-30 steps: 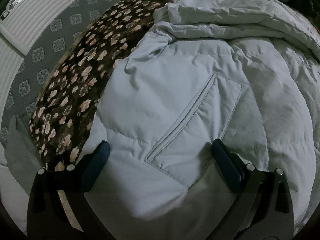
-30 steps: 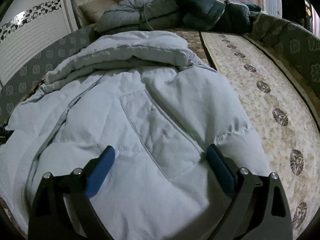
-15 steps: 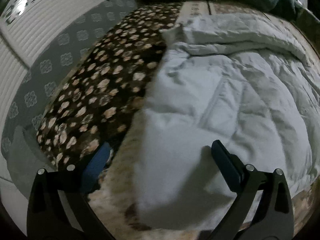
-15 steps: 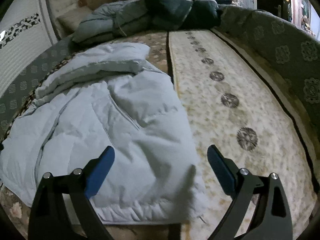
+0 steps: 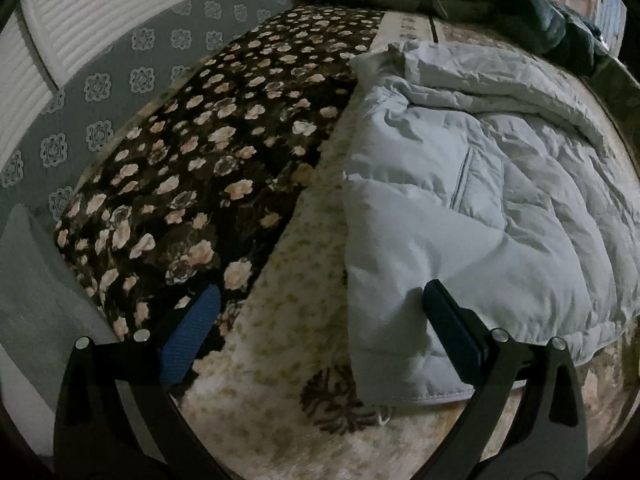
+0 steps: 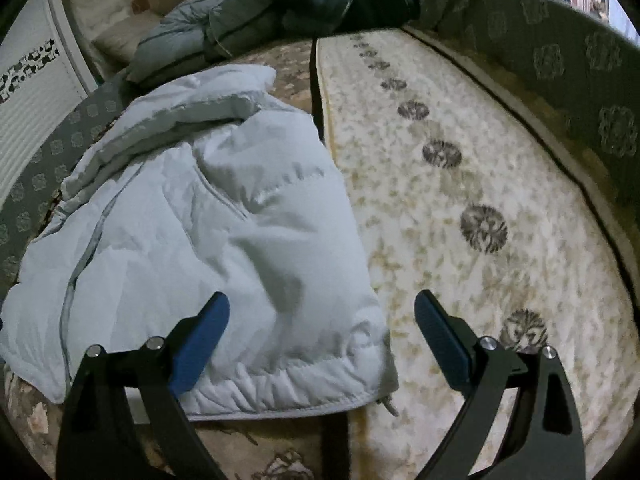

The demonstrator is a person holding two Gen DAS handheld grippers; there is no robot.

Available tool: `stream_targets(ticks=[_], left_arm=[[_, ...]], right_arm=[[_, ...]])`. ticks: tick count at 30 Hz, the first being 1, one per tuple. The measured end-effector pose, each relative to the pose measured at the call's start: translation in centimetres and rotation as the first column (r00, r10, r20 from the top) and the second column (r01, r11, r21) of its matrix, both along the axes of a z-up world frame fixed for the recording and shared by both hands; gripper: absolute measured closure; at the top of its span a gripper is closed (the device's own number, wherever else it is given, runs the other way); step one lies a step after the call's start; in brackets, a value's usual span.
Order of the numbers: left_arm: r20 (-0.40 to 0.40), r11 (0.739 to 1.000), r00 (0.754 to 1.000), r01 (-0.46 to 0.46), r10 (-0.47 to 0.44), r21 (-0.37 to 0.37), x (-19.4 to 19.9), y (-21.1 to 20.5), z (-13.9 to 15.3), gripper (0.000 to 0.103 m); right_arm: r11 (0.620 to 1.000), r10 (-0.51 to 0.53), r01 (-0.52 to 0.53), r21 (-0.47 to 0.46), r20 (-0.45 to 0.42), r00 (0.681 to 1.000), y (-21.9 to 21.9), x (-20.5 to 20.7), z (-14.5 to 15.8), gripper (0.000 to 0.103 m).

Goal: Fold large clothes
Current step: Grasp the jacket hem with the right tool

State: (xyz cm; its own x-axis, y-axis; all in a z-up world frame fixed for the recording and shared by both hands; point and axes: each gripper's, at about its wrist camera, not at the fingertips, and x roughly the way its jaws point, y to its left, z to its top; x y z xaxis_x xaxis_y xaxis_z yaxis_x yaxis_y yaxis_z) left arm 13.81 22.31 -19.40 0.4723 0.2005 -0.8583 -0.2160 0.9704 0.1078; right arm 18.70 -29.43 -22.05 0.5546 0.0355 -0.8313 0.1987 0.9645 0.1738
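Note:
A pale blue puffer jacket (image 5: 480,208) lies spread on the cushioned seat, its slanted pocket facing up and its hem toward me. In the right wrist view the same jacket (image 6: 208,232) fills the left half, with its ribbed hem near the front. My left gripper (image 5: 316,312) hovers open above the jacket's near left corner, nothing between its fingers. My right gripper (image 6: 322,320) hovers open above the jacket's near right corner, also holding nothing.
A dark floral blanket (image 5: 192,160) lies left of the jacket. A cream patterned cushion (image 6: 460,216) stretches to the right, edged by a grey-green padded backrest (image 6: 560,80). Several dark folded jackets (image 6: 304,8) are piled at the far end.
Both grippers have pulled back and apart from close over the jacket's pockets. The left now sits over the near left corner, the right over the near right corner. Both stay open.

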Motion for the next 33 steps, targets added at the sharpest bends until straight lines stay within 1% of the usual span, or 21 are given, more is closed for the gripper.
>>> stream_targets(ticks=[3, 8, 11, 13, 14, 15, 17, 20, 23, 27, 30, 33], left_arm=[[-0.011, 1.000, 1.000, -0.004, 0.004, -0.020, 0.3, 0.2, -0.2, 0.003], [-0.019, 1.000, 1.000, 0.017, -0.018, -0.012, 0.5, -0.7, -0.7, 0.003], [-0.029, 1.000, 0.999, 0.028, -0.027, 0.004, 0.9, -1.1, -0.9, 0.003], [-0.029, 0.999, 0.999, 0.030, -0.030, 0.012, 1.1, -1.2, -0.8, 0.003], [-0.029, 0.999, 0.999, 0.030, -0.030, 0.012, 1.2, -1.2, -0.7, 0.003], [-0.030, 0.999, 0.999, 0.031, -0.030, 0.011, 1.2, -1.3, -0.7, 0.003], [-0.030, 0.999, 0.999, 0.034, -0.033, 0.012, 1.2, -1.3, -0.5, 0.003], [-0.036, 0.999, 0.998, 0.049, -0.049, 0.007, 0.9, -1.4, -0.7, 0.003], [-0.049, 0.997, 0.997, 0.060, -0.062, -0.039, 0.8, -1.2, -1.6, 0.003], [-0.047, 0.993, 0.997, 0.055, -0.060, -0.100, 0.7, -0.5, -2.4, 0.003], [-0.045, 0.988, 0.996, 0.076, -0.083, -0.133, 0.7, -0.8, -2.9, 0.003], [-0.042, 0.979, 0.988, 0.138, -0.145, -0.151, 0.5, -2.5, -2.9, 0.003]], right_arm=[[0.998, 0.022, -0.022, 0.062, -0.005, 1.000, -0.5, -0.2, -0.8, 0.009], [0.997, 0.047, -0.047, 0.068, 0.003, 0.999, -0.9, -0.1, -1.9, 0.010], [0.989, 0.090, -0.089, 0.116, -0.007, 0.996, -0.4, 0.2, -2.4, 0.031], [0.992, 0.092, -0.090, 0.086, -0.009, 0.996, 0.3, 0.2, -2.3, 0.042], [0.992, 0.104, -0.103, 0.071, -0.010, 0.995, 0.7, 0.1, -2.2, 0.057], [0.991, 0.116, -0.115, 0.061, -0.005, 0.993, 1.2, 0.0, -1.9, 0.069], [0.990, 0.130, -0.130, 0.044, 0.008, 0.991, 1.8, -0.2, -1.1, 0.075], [0.988, 0.151, -0.151, -0.015, -0.006, 0.989, 2.7, 0.0, -0.8, 0.075], [0.985, 0.162, -0.162, -0.055, -0.011, 0.987, 3.2, -0.1, -1.1, 0.073], [0.986, 0.156, -0.156, -0.053, -0.004, 0.988, 3.0, -0.3, -1.2, 0.069], [0.988, 0.149, -0.149, -0.044, -0.001, 0.989, 2.8, -0.3, -1.3, 0.067], [0.989, 0.140, -0.140, -0.038, -0.001, 0.990, 2.7, -0.4, -1.3, 0.066]])
